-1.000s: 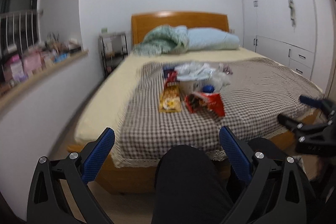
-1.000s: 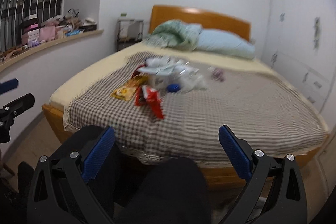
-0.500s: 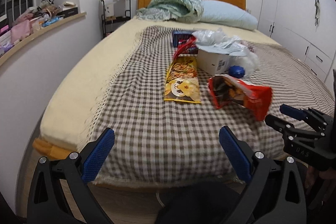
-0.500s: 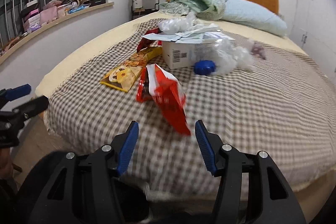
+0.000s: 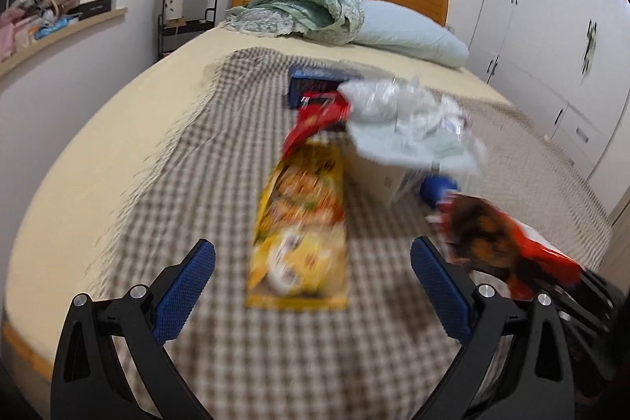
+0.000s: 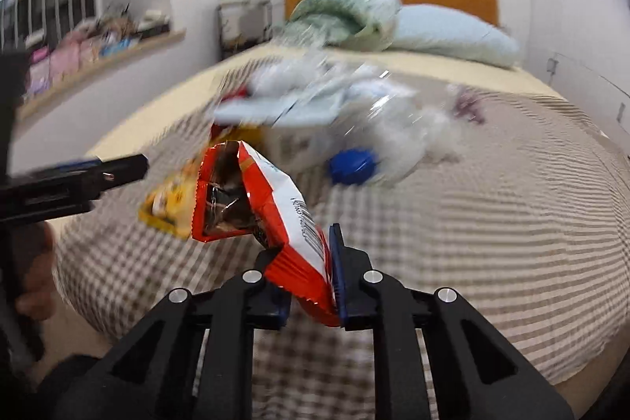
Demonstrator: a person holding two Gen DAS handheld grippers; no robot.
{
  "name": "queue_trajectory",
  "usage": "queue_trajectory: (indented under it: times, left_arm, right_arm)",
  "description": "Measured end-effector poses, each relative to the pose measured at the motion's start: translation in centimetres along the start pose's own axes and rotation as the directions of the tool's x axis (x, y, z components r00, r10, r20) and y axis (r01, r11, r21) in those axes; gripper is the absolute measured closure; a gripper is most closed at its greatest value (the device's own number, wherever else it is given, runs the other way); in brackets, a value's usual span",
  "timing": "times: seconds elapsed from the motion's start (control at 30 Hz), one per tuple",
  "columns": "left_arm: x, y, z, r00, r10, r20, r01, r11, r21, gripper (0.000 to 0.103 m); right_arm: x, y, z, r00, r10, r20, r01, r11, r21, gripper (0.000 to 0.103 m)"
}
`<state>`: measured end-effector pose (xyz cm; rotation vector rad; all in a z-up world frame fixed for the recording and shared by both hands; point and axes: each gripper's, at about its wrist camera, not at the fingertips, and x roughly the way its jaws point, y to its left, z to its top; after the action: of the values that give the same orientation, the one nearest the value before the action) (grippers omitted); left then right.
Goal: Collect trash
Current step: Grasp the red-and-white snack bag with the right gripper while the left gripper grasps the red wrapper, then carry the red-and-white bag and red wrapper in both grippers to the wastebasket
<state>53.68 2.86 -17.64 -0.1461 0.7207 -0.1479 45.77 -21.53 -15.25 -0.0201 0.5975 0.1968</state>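
1 barcode (image 6: 311, 239) shows on red snack bag (image 6: 271, 219).

text: none legible | red snack bag (image 6: 275, 207): barcode only; digits blurred

You're facing a bed (image 5: 118, 128) with a cream sheet, its near part covered by a brown checked blanket (image 5: 236, 341). On the blanket lie a yellow snack bag (image 5: 303, 235), beyond it a red wrapper (image 5: 315, 117), a white box (image 5: 374, 176), crumpled plastic (image 5: 393, 97) and a blue cap (image 6: 352, 166). At the far end sit a green quilt (image 5: 299, 6) and a pale blue pillow (image 5: 409, 34).
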Motion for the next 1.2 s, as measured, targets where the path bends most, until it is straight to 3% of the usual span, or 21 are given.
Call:
queue_trajectory:
  times: [0.1, 0.2, 0.27, 0.33, 0.5, 0.53, 0.6, 0.67, 0.77, 0.87, 1.03, 1.2]
  left_arm:
    - [1.3, -0.4, 2.6, 1.000, -0.010, 0.028, 0.010, 1.000, -0.013, 0.007]
    - [3.0, -2.3, 6.1, 0.994, 0.068, 0.082, -0.079, 0.988, 0.130, 0.013]
    - [4.5, -3.0, 7.7, 0.995, 0.079, 0.068, -0.091, 0.977, 0.193, 0.022]
    - [7.6, -3.1, 9.3, 0.996, 0.091, -0.022, -0.084, 0.971, 0.226, 0.031]
    - [13.0, -2.8, 11.0, 0.981, 0.030, -0.190, 0.025, 0.960, 0.280, 0.033]
    - [13.7, -2.5, 10.9, 0.977, 0.016, -0.214, 0.043, 0.963, 0.268, 0.038]
    - [14.5, -1.5, 11.4, 0.965, -0.039, -0.258, 0.092, 0.976, 0.196, 0.078]
    - [14.5, -0.5, 11.5, 0.962, -0.015, -0.273, 0.063, 0.984, 0.168, 0.089]
    - [13.2, 0.5, 11.2, 0.964, 0.010, -0.265, 0.030, 0.989, 0.145, 0.101]
    - [9.7, 1.0, 11.1, 0.973, 0.029, -0.229, 0.001, 0.992, 0.126, 0.102]
    - [0.5, -1.0, 10.3, 0.991, 0.073, -0.114, -0.051, 0.982, 0.180, 0.102]
    - [-9.2, -4.7, 9.4, 0.999, 0.039, -0.007, -0.037, 0.974, 0.225, 0.102]
  right_arm:
    - [-0.2, -1.8, 0.6, 0.999, -0.038, 0.019, 0.037, 0.999, 0.007, 0.086]
    - [0.2, -3.5, 1.0, 0.999, -0.047, 0.025, 0.046, 0.999, 0.024, 0.086]
    - [0.5, -4.3, 1.2, 0.998, -0.050, 0.031, 0.049, 0.998, 0.031, 0.086]
    - [0.8, -4.6, 1.4, 0.999, -0.042, 0.030, 0.041, 0.999, 0.035, 0.086]
    - [1.7, -5.0, 1.4, 0.999, -0.027, 0.022, 0.027, 0.999, 0.043, 0.086]
    - [2.0, -5.1, 1.4, 1.000, -0.025, 0.016, 0.024, 0.999, 0.045, 0.086]
    - [2.1, -5.1, 1.4, 1.000, -0.030, 0.010, 0.029, 0.999, 0.045, 0.086]
    - [1.9, -5.2, 1.3, 1.000, -0.028, 0.008, 0.028, 0.999, 0.046, 0.086]
    - [0.9, -5.2, 1.4, 0.999, -0.030, 0.017, 0.030, 0.999, 0.045, 0.086]
    - [-0.6, -4.9, 1.7, 0.999, -0.032, 0.030, 0.031, 0.999, 0.036, 0.086]
    - [-5.2, -4.5, 2.3, 0.996, -0.051, 0.079, 0.048, 0.998, 0.033, 0.086]
    - [-11.2, -5.2, 2.3, 0.988, -0.079, 0.133, 0.073, 0.996, 0.044, 0.086]
